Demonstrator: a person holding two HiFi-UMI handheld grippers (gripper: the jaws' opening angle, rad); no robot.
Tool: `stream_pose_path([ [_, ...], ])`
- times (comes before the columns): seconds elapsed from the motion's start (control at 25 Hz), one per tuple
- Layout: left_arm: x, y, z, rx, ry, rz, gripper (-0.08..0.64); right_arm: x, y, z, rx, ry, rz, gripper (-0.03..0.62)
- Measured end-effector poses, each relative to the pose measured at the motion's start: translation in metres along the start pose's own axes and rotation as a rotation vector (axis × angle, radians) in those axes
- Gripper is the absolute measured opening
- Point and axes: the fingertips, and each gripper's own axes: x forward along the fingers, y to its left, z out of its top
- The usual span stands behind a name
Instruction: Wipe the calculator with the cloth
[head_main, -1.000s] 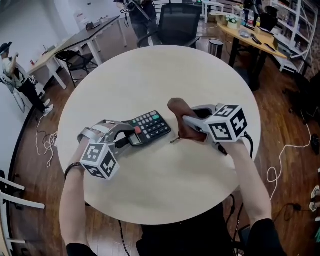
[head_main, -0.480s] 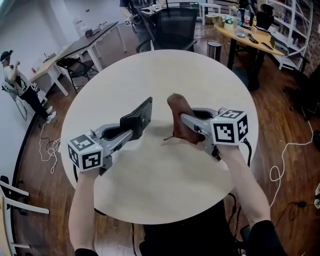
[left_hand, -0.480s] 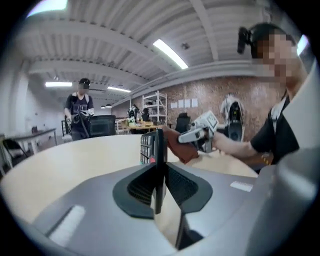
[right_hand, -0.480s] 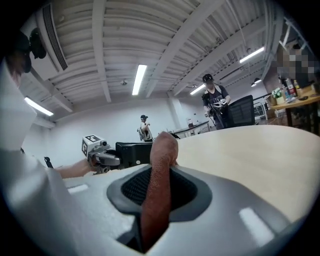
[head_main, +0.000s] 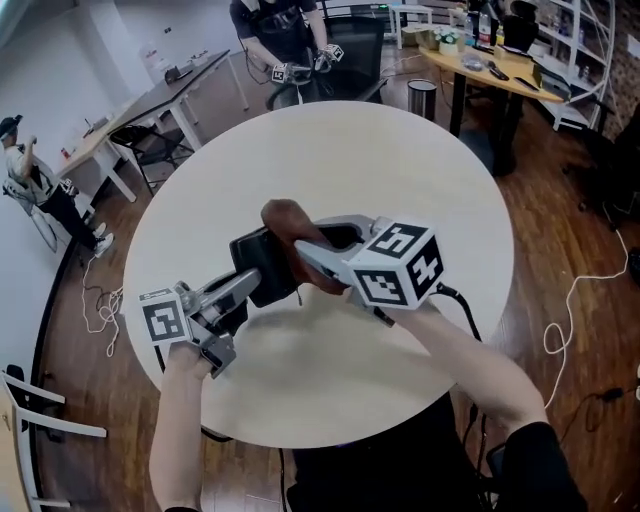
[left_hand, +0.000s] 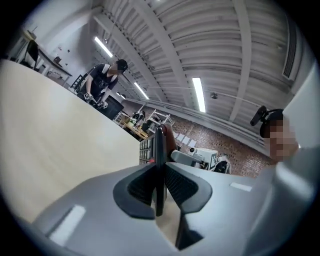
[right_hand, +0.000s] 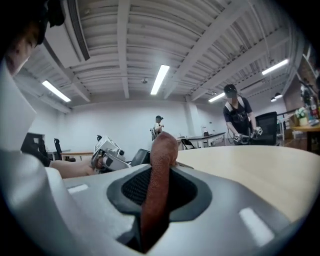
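Two claws meet above the round table (head_main: 420, 150), pointing roughly at one another. The left claw (head_main: 256, 284) has just been closing and pinches the calculator (head_main: 252, 258) by its near end, across the thin body. The left gripper view shows it edge-on between the pads, lifted clear of the table. The right claw (head_main: 306, 252) is clamped on a brown cloth (head_main: 284, 222), whose rolled end sticks out past the fingertips.

The calculator's long axis runs straight out from the left claw toward the right one. The cloth therefore sits at its far end, touching it or very nearly so; contact cannot be confirmed. In the left gripper view the keys (left_hand: 144, 150) show on the face turned down toward the table, while the cloth shows on the other side of the edge, by the plain back. The head view agrees: only a dark, keyless surface faces up.

Wiping looks about to begin rather than under way. A stroke would likely need the right hand to draw the cloth along that long axis toward the left claw, or the left wrist to roll so the keys meet the cloth.
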Motion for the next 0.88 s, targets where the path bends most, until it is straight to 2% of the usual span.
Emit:
stream_pose_path([
  [0.08,-0.002,0.003,-0.002,-0.010,-0.012,0.002,0.060,0.020,0.011,0.000,-0.078,0.038,0.003,0.092],
  [0.16,-0.003,0.004,-0.005,-0.012,-0.017,0.006,0.060,0.030,0.006,-0.007,-0.112,0.081,-0.018,0.092],
  [0.48,-0.007,0.013,-0.006,0.007,-0.031,0.038,0.060,0.035,-0.058,-0.045,-0.122,0.265,-0.181,0.092],
  [0.56,-0.008,0.014,-0.006,-0.001,-0.033,0.042,0.060,0.031,-0.075,-0.053,-0.099,0.291,-0.228,0.092],
  [0.64,-0.008,0.015,-0.006,-0.013,-0.039,0.043,0.060,0.023,-0.084,-0.053,-0.062,0.279,-0.249,0.092],
  [0.72,-0.008,0.016,-0.006,-0.027,-0.045,0.043,0.060,0.017,-0.079,-0.045,-0.028,0.230,-0.230,0.092],
  [0.88,-0.009,0.017,-0.007,-0.058,-0.058,0.041,0.060,0.017,-0.033,-0.013,0.077,0.075,-0.063,0.092],
])
